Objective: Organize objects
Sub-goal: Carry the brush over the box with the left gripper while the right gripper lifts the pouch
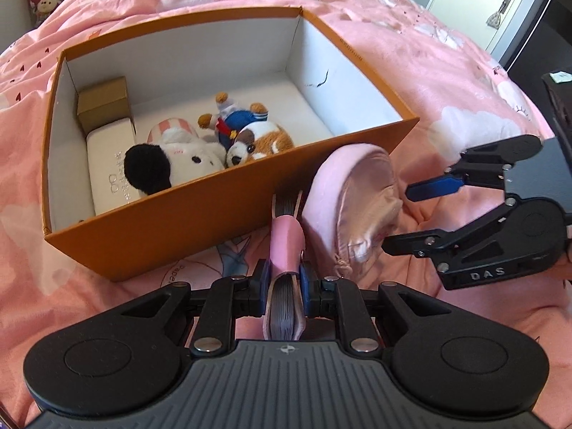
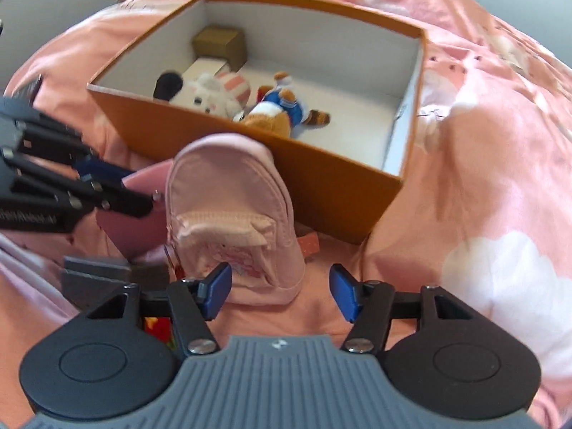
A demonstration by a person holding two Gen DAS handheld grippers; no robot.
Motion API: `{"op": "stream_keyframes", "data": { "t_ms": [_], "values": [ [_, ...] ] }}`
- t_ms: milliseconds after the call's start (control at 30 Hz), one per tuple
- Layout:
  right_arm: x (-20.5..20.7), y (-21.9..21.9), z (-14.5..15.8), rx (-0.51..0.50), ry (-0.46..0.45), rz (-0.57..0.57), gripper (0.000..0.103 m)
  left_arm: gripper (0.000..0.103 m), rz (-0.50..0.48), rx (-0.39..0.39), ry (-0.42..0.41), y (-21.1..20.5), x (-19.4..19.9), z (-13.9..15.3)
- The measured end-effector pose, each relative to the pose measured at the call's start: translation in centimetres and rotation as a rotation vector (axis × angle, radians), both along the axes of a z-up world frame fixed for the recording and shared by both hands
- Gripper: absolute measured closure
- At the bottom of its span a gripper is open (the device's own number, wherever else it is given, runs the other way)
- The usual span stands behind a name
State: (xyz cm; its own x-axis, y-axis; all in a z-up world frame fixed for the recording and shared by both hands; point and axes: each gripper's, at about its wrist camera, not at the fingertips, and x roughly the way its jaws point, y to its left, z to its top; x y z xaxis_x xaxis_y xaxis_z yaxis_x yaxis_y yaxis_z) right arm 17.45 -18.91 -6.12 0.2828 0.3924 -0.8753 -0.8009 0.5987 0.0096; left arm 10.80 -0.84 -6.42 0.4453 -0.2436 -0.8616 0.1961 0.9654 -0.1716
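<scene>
My left gripper point(image 1: 284, 279) is shut on a pink notebook point(image 1: 284, 239) with grey page edges, held upright just in front of the orange box point(image 1: 178, 214). Right of the notebook, a small pink backpack point(image 1: 350, 193) leans against the box's near wall. My right gripper point(image 1: 397, 220) is open at the backpack's right side. In the right wrist view the backpack point(image 2: 228, 207) stands just ahead of the open right gripper point(image 2: 280, 289), whose pads do not press on it. There the left gripper point(image 2: 125, 186) holds the notebook point(image 2: 136, 228) at the left, before the box point(image 2: 321, 178).
In the box lie a white plush dog point(image 1: 178, 157), a brown plush in blue clothes point(image 1: 250, 136), a gold carton point(image 1: 103, 103) and a white case point(image 1: 107, 175). A pink quilt point(image 1: 447, 82) covers the bed. Grey blocks point(image 2: 96, 279) lie near the backpack. A door point(image 1: 500, 0) is far right.
</scene>
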Motion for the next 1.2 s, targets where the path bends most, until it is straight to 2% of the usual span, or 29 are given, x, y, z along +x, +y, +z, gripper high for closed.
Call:
{"op": "stream_keyframes", "data": {
  "t_ms": [100,200,300,433,533,733,967,1067,1200],
  "values": [
    [1.4,0.3,-1.4,0.02,0.017,0.033,0.042,0.082,-0.001,0.01,0.039,0.2,0.6,-0.4],
    [2.4,0.3,-1.8,0.086,0.09,0.056,0.053,0.081,-0.031,0.058,0.077,-0.1,1.1,-0.7],
    [2.0,0.4,-1.8,0.117,0.089,0.069,0.056,0.08,-0.066,0.089,0.101,-0.4,1.7,-0.9],
    [1.5,0.2,-1.5,0.13,0.082,0.051,0.077,0.078,-0.108,0.119,0.106,-0.8,2.3,-0.8],
    [0.8,-0.5,-0.7,0.139,0.093,0.019,0.084,0.08,-0.117,0.115,0.114,-0.8,2.4,-0.8],
    [-0.8,-2.1,1.7,0.15,0.065,-0.059,0.089,0.082,-0.079,0.035,0.096,0.1,1.3,1.2],
    [-1.2,-4.9,6.5,0.234,0.051,-0.165,0.093,0.083,-0.06,-0.098,0.0,0.9,-0.2,6.2],
    [-1.0,-6.0,8.7,0.285,0.021,-0.21,0.093,0.083,-0.036,-0.165,-0.041,1.6,0.2,8.1],
    [0.0,-6.8,11.5,0.351,-0.033,-0.285,0.094,0.083,0.042,-0.284,-0.084,2.7,2.4,9.8]
  ]
}}
